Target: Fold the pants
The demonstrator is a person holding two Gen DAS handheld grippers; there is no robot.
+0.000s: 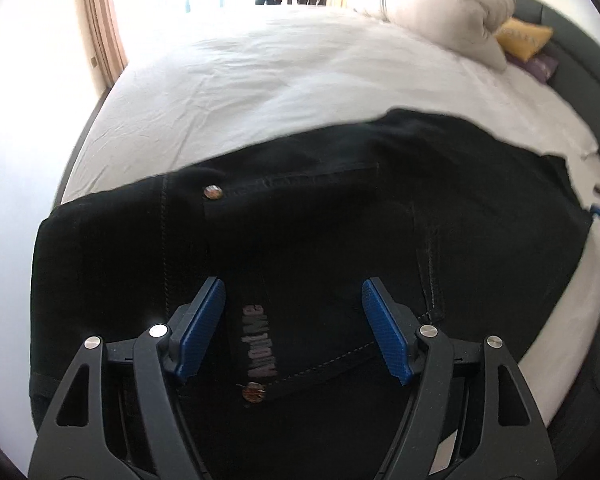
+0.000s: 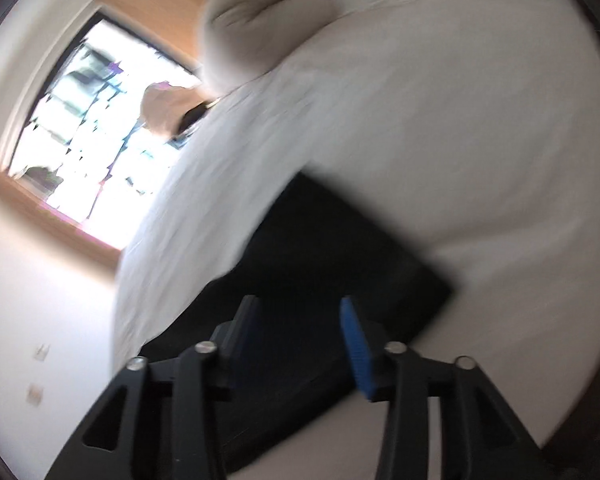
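Black pants (image 1: 308, 216) lie on the white sheet of the bed (image 1: 260, 92), at the near side. In the left wrist view the cloth spans almost the whole width. Its far edge runs in an arc from the lower left up to a peak right of centre, then drops toward the right rim. Its left edge is a rounded fold that ends just short of the bed's left edge. 2 metal buttons show, 1 near the far edge (image 1: 213, 191) and 1 close to the camera (image 1: 253, 393), with a printed label (image 1: 260, 340) between the fingers.

The left gripper (image 1: 293, 304) hangs above the pants with its blue pads wide apart and nothing between them. Whether the pads touch the cloth cannot be told.

The right wrist view is tilted and blurred. The right gripper (image 2: 300, 320) is spread to a moderate gap and holds nothing. The pants (image 2: 320, 248) below it end in a straight edge and a squared corner at the right.

Beyond the far edge, bare sheet extends to a bunched duvet (image 1: 444, 8) and a yellow pillow (image 1: 524, 40) at the head end. A window (image 2: 100, 136) lies past the bed's left side.
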